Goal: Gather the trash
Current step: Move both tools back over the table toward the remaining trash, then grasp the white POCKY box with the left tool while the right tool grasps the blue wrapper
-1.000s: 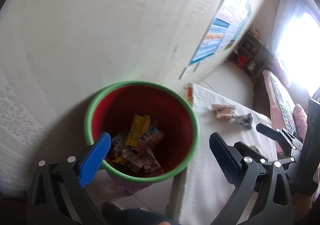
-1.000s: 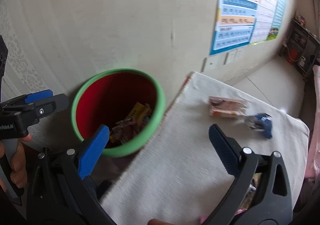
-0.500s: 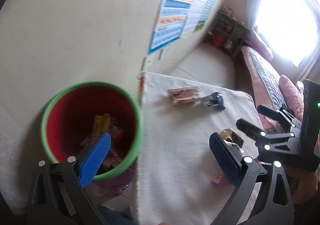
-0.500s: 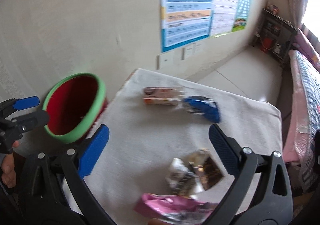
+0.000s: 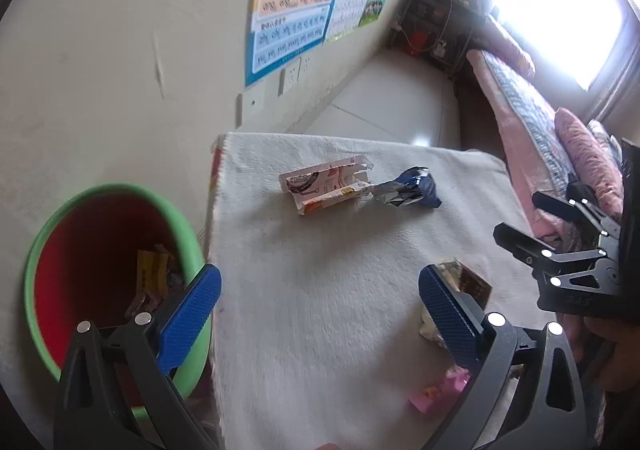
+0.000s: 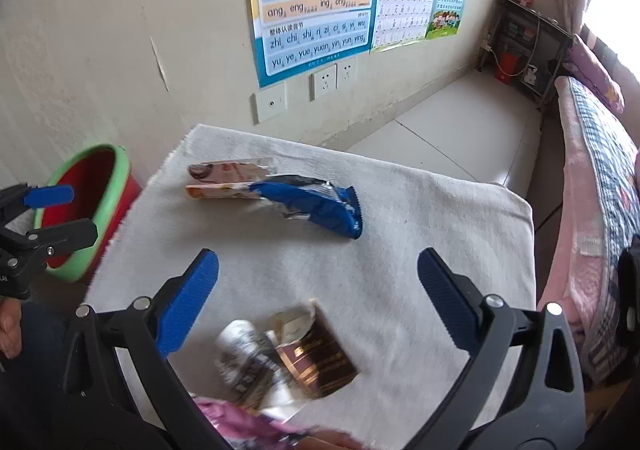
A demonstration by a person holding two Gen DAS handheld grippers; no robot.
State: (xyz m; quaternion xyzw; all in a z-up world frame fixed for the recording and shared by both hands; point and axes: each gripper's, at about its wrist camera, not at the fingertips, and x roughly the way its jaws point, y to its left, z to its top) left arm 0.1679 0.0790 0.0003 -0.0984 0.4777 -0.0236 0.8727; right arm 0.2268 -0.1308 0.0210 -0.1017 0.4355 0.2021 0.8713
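Four pieces of trash are lying on the white towel-covered table (image 6: 400,258): a pale cream wrapper (image 6: 228,180) and a blue wrapper (image 6: 316,202) at the far side, touching end to end; a brown-and-silver wrapper (image 6: 296,358) and a pink wrapper (image 6: 244,424) at the near edge. The bin (image 5: 100,274), green-rimmed and red inside, is sitting off the table's left edge and already holding several wrappers.

Right gripper (image 6: 318,290) is hovering with jaws spread wide and nothing between them. The brown-and-silver wrapper is lying just below and slightly left of its jaw gap, nearly centred, long axis running diagonally from near-left to far-right. Judging by that, it is the likeliest next pick, and the right gripper is plainly the nearer one: a short drop forward and down should be bracketing it, perhaps with a small wrist turn to cross the long axis.

Left gripper (image 5: 320,298) is also spread and empty, hanging over the table's left part with its left finger overlapping the bin rim in its own view. The same wrapper is showing just behind its right finger (image 5: 448,310), so well off to its right.

Crumpled foil may be slipping or springing when pinched.
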